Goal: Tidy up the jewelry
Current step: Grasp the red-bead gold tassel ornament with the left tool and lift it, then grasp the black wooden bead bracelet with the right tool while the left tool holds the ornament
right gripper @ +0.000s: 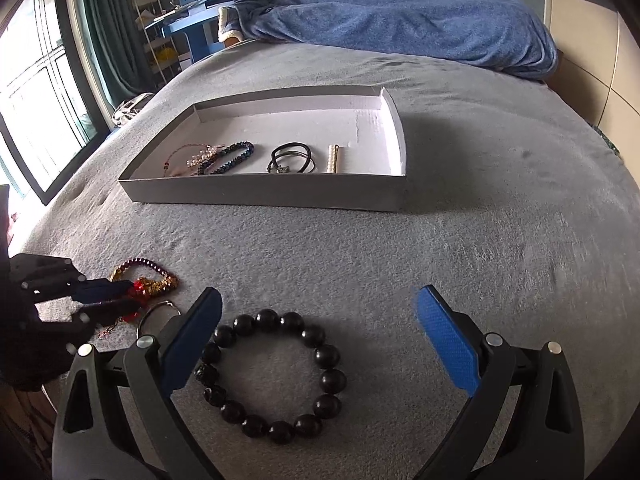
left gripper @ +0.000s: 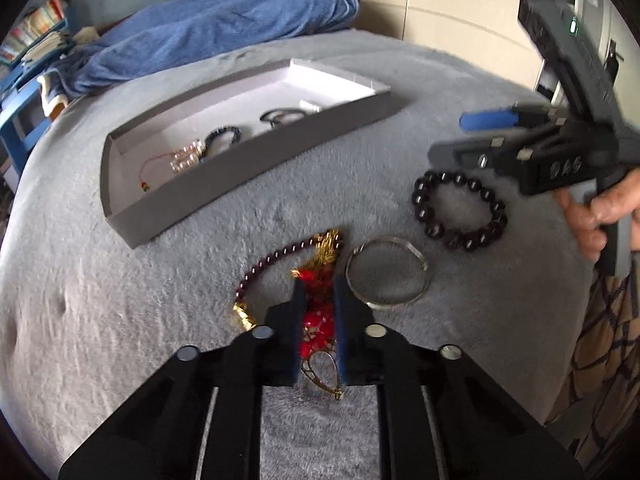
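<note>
My left gripper (left gripper: 319, 286) is shut on a red and gold ornament (left gripper: 319, 312) strung on a dark red bead necklace (left gripper: 280, 254) lying on the grey bed cover; it also shows in the right wrist view (right gripper: 128, 295). A silver bangle (left gripper: 387, 274) lies just right of it. A black bead bracelet (right gripper: 272, 374) lies between the spread fingers of my right gripper (right gripper: 318, 304), which is open and hovers above it. A shallow grey box (right gripper: 264, 192) ahead holds several bracelets, a black cord (right gripper: 292, 157) and a pearl bar (right gripper: 333, 158).
A blue blanket (right gripper: 420, 16) lies heaped at the far end of the bed. A window (right gripper: 36, 80) and blue shelves with books (right gripper: 208, 0) stand at the left. A pale wardrobe (left gripper: 452, 4) stands beyond the bed's right side.
</note>
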Demonstrator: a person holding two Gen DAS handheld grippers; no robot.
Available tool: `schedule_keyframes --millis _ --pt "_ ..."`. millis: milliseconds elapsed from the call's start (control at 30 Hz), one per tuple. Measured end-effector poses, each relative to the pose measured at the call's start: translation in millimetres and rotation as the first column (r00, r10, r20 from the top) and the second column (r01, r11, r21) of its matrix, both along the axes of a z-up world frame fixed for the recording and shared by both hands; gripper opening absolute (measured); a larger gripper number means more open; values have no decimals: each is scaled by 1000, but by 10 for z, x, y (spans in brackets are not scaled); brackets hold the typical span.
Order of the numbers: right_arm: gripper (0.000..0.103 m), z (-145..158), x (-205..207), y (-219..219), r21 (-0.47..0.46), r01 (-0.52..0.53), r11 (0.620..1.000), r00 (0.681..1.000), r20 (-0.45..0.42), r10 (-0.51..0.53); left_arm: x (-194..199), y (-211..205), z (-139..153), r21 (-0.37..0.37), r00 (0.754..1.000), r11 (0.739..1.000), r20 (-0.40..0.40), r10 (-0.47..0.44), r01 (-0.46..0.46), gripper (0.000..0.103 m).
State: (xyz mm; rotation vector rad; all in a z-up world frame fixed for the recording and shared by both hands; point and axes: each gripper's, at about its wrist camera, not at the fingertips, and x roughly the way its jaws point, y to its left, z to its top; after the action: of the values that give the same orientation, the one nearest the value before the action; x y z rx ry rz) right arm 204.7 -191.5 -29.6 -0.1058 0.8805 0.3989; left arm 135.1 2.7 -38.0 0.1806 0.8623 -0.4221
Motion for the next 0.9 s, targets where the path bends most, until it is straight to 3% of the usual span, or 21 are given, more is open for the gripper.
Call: schedule_keyframes --millis 467,767,900 --pt "90 -148 -148 -86 -42 -57 997 998 -30 56 90 469 480 -154 979 976 109 170 -153 11" --pt "60 -269 -179 -84 -88 -74 993 996 -46 70 180 593 668 -175 962 964 150 229 -202 11" --pt "35 -289 -181 -2 -102 -104 989 994 -49 99 200 616 695 -158 957 964 162 239 -214 11"
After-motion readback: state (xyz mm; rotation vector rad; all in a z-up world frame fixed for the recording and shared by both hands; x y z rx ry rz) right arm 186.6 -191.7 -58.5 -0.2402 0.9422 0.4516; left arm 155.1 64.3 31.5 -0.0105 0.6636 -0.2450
